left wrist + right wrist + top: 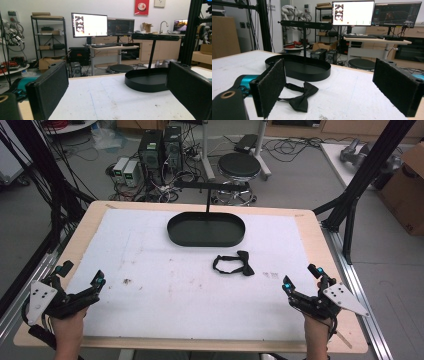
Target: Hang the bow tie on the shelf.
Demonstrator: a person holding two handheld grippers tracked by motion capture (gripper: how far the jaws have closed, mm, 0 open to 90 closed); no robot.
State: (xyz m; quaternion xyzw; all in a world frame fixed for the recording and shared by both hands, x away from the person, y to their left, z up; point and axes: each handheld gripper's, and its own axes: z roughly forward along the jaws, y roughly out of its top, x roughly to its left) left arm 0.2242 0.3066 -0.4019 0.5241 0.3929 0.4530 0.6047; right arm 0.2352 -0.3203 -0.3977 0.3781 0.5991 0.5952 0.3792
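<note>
From the high view we look forward and down over the whole white-covered wooden surface. Our left gripper view sits low near that surface's near left edge, facing across it to the black oval metal tray with its upright stand. Our right gripper view sits low at the near right, close to the black fabric bow tie, and shares the same tray and bow tie with the high view.

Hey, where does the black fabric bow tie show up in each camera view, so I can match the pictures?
High view: the black fabric bow tie lies right of centre on the white table top, just in front of the black oval tray.
Left gripper view: not in it.
Right gripper view: the bow tie lies low, left of centre.
Shared landmark: the black oval tray with its upright post.
</note>
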